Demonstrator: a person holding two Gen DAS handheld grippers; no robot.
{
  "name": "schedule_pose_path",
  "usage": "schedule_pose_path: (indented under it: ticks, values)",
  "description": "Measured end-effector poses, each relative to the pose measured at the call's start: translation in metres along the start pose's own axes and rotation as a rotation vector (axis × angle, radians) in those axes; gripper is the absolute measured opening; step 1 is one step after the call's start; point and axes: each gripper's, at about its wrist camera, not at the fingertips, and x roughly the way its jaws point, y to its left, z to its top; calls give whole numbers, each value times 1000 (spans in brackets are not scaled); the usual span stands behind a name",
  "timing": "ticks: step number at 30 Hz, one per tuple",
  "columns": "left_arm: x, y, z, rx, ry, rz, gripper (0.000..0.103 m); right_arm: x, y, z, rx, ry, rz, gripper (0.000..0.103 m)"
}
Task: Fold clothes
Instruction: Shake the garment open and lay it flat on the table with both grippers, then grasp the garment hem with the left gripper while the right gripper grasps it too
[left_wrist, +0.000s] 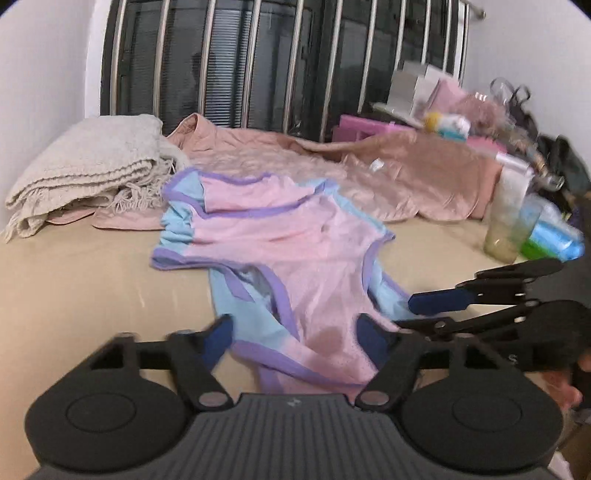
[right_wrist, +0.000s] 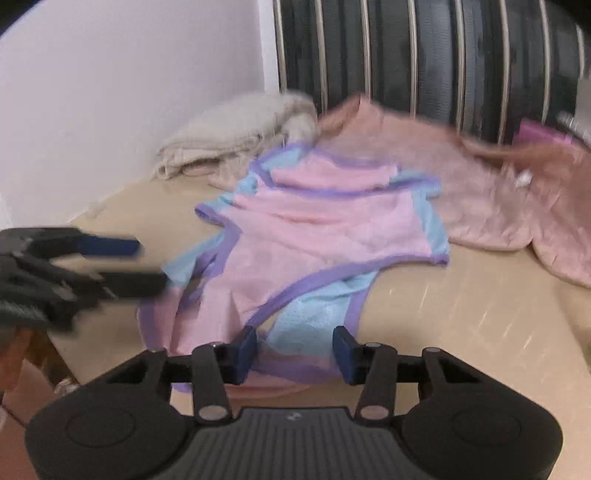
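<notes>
A pink garment (left_wrist: 288, 240) (right_wrist: 325, 221) with purple trim and light blue panels lies crumpled on the beige table (left_wrist: 74, 277) (right_wrist: 461, 295). My left gripper (left_wrist: 295, 339) is open, its fingers standing either side of the garment's near hem. My right gripper (right_wrist: 295, 350) is open too, straddling the blue and purple lower edge. Each gripper shows in the other's view: the right gripper (left_wrist: 421, 314) comes in from the right at the garment's edge, and the left gripper (right_wrist: 140, 264) comes in from the left, both with fingers apart. The fabric is not pinched by either.
A folded beige knitted blanket (left_wrist: 85, 170) (right_wrist: 229, 136) lies at the back left. A pink quilted garment (left_wrist: 369, 166) (right_wrist: 491, 192) is spread behind. A plastic cup (left_wrist: 506, 229), bottles and clutter stand at the right. A barred window (left_wrist: 258, 55) backs the table.
</notes>
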Motion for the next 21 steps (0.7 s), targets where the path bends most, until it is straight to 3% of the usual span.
schedule_pose_path:
  ticks: [1,2,4,7,9,10,11,12,15,16,20,21]
  values:
    - [3,-5,-3,9,19,20,26,-1,1,1,3,-8,-12,31]
    - [6,-6,-6,15,37,39,13,-3,2,4,4,-14,-25,26]
    - [-6,-2,-14,-16,22,56,12,-10,10,0,-34,-26,-68,16]
    - [-23,4,-11,-77,4,27,11,-33,21,-14,-60,-46,-109,16]
    - [-35,8,-9,-118,-8,7,15,-50,20,-19,-7,-51,-96,16]
    - [-41,10,-8,-138,-14,-3,24,-59,18,-19,34,-74,-76,16]
    - [-47,12,-7,-159,-20,-13,41,-68,16,-19,76,-97,-57,17]
    - [-53,13,-6,-179,-26,-23,45,-71,12,-16,119,-119,-26,17]
    - [-24,18,12,-227,34,-27,41,-51,4,1,188,-106,39,17]
    - [-14,18,14,-233,57,-24,32,-40,4,6,201,-84,35,17]
    - [14,16,20,-238,125,-19,19,-11,5,11,257,-29,-41,18]
    - [15,15,19,-228,123,-21,16,-11,6,10,253,-36,-55,24]
